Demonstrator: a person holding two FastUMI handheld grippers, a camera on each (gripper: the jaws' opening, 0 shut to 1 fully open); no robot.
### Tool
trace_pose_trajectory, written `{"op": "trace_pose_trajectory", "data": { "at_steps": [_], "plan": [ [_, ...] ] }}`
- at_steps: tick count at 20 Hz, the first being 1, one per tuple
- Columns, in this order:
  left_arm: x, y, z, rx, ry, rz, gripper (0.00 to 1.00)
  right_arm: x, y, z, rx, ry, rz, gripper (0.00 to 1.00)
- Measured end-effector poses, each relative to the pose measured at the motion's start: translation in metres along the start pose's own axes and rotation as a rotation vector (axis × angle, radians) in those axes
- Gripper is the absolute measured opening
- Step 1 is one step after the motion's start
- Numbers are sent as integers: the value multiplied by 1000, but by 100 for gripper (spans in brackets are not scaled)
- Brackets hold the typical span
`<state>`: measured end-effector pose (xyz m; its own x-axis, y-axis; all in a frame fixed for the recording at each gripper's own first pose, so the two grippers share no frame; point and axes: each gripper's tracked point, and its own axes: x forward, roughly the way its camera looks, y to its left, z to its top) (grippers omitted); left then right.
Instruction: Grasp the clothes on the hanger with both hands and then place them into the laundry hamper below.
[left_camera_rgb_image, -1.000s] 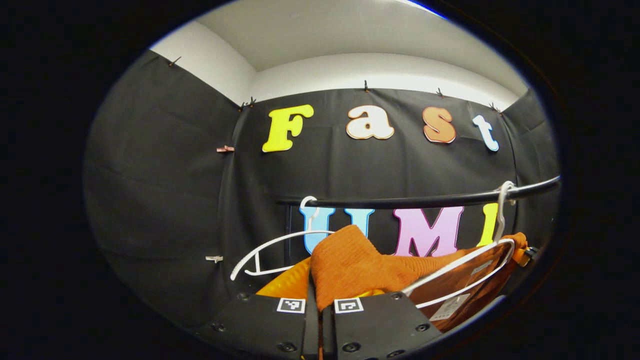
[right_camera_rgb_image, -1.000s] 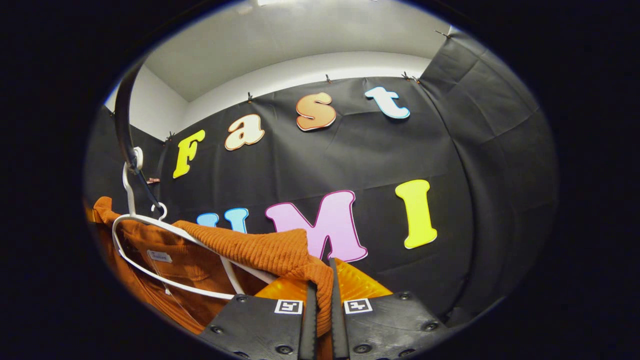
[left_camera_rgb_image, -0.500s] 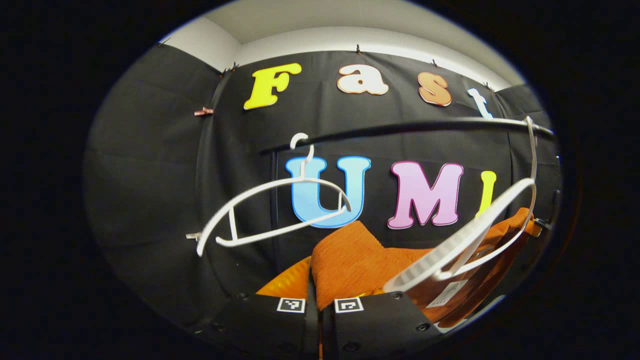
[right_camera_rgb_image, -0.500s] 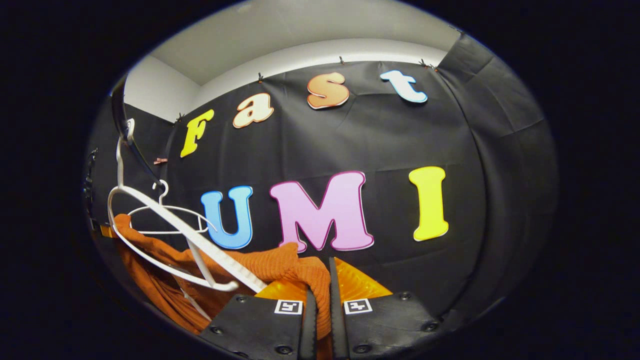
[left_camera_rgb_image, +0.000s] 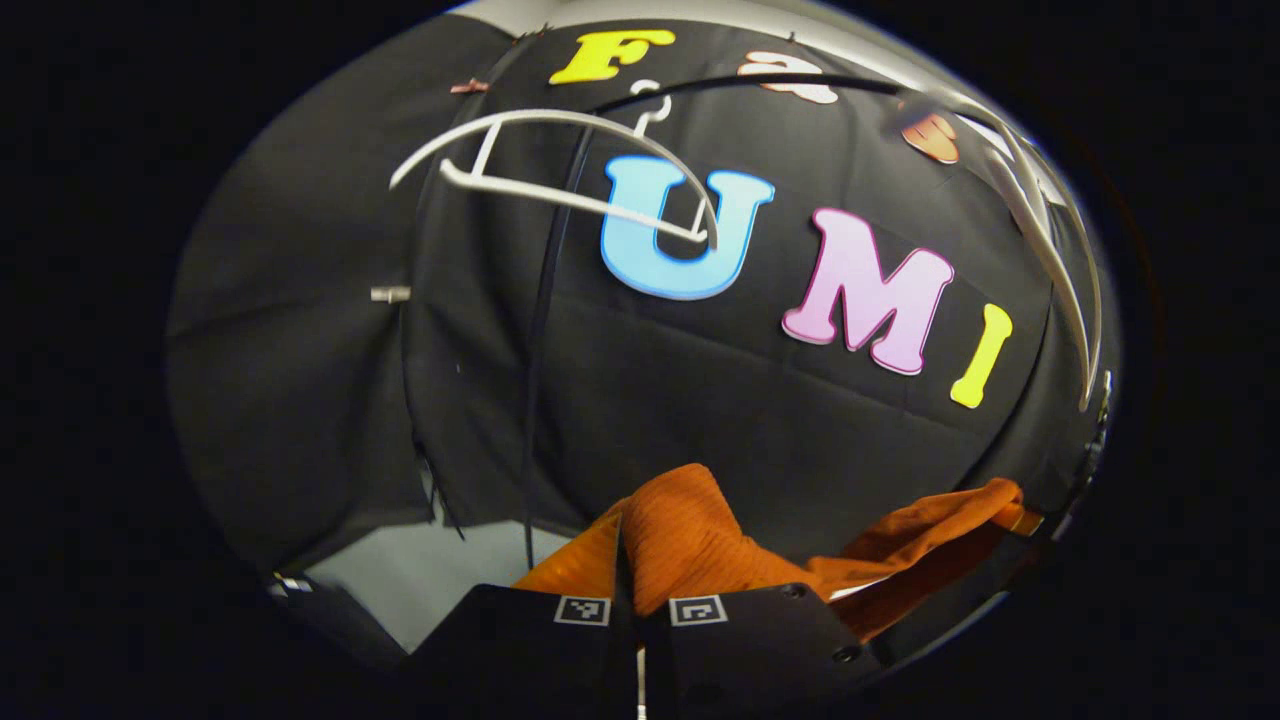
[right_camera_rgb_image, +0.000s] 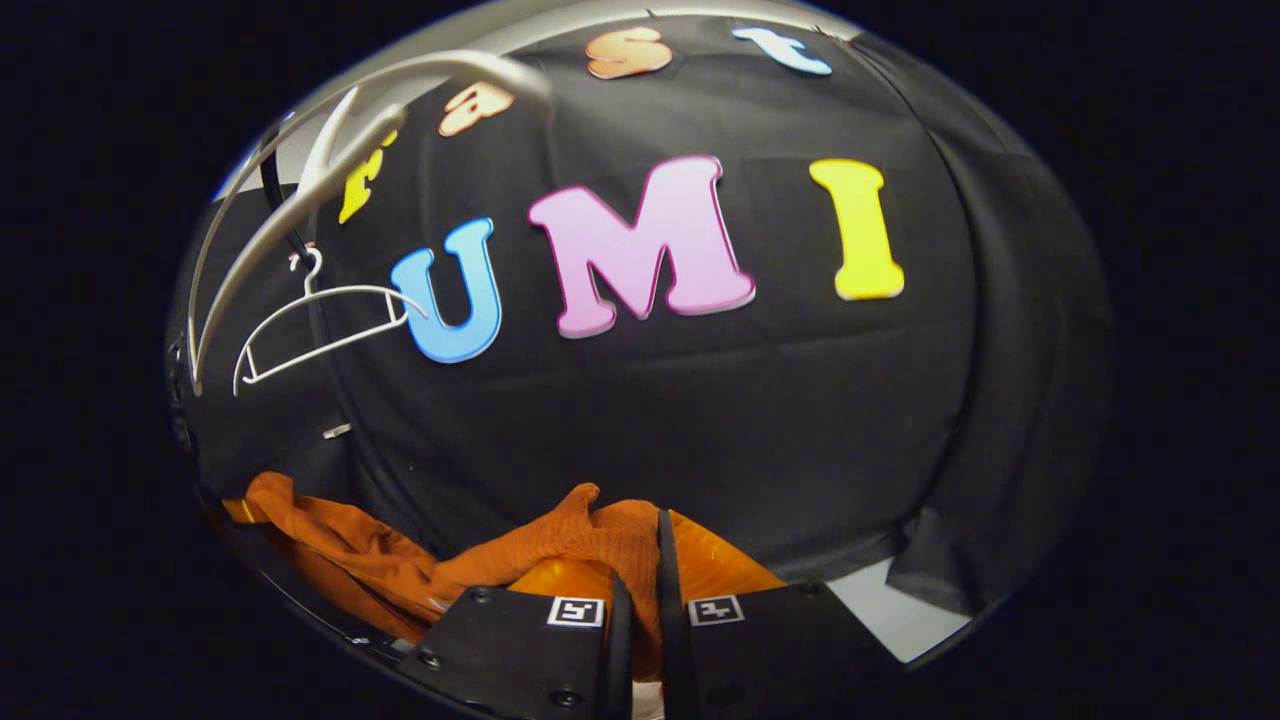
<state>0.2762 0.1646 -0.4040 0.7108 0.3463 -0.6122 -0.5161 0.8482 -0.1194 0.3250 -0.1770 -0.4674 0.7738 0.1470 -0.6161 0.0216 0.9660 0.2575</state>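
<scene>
Orange knit sweater (left_camera_rgb_image: 690, 540) hangs stretched between my two claws, below the white hangers (left_camera_rgb_image: 560, 185) on the rail: my left gripper (left_camera_rgb_image: 640, 612) pinches one end, my right gripper (right_camera_rgb_image: 637, 612) clamps the other.

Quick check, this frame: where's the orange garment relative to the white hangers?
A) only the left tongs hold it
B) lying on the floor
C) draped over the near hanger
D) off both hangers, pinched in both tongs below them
D: the orange garment sits low, clamped in the left tongs and right tongs, while the bare white hangers hang above it.
</scene>
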Motion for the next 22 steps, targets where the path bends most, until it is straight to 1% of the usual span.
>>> {"op": "trace_pose_trajectory", "data": {
  "at_steps": [1, 2, 3, 6, 8, 9, 11, 12, 14, 16, 17, 18, 19, 20, 21, 22],
  "plan": [
    [9, -8, -22, -23, 60, -12, 7, 4, 7, -18, 25, 40, 6, 16],
    [5, -18, -40, -41, 111, -21, 7, 5, 19, -31, 48, 71, 25, 16],
    [12, -27, -55, -51, 143, -29, 7, 3, 36, -40, 71, 101, 51, 16],
    [26, -64, -86, -38, 204, -69, 7, -1, 88, -71, 144, 191, 153, 16],
    [27, -90, -92, -48, 225, -119, 7, -7, 120, -86, 186, 242, 220, 16],
    [26, -101, -88, -46, 216, -142, 8, -12, 130, -90, 198, 253, 245, 16],
    [28, -110, -83, -19, 201, -153, 7, -18, 145, -95, 215, 261, 271, 16],
    [29, -108, -85, -4, 202, -149, 7, -17, 143, -96, 219, 263, 268, 16],
    [31, -106, -96, -12, 233, -148, 7, -12, 132, -103, 220, 286, 250, 16],
    [33, -102, -110, -31, 292, -143, 7, -6, 114, -115, 198, 330, 191, 16],
    [35, -102, -118, -44, 321, -149, 9, -4, 104, -123, 184, 357, 154, 16],
    [34, -104, -124, -64, 344, -163, 6, -4, 95, -130, 175, 388, 124, 15],
    [37, -105, -129, -83, 358, -174, 13, -5, 84, -134, 153, 405, 75, 16],
    [35, -96, -134, -69, 373, -149, 34, -4, 74, -137, 125, 408, 44, 37],
    [42, -87, -138, -49, 379, -112, 54, 0, 67, -140, 123, 408, 28, 59],
    [36, -79, -140, -45, 391, -95, 75, 0, 63, -141, 123, 406, 21, 81]
  ]
}}
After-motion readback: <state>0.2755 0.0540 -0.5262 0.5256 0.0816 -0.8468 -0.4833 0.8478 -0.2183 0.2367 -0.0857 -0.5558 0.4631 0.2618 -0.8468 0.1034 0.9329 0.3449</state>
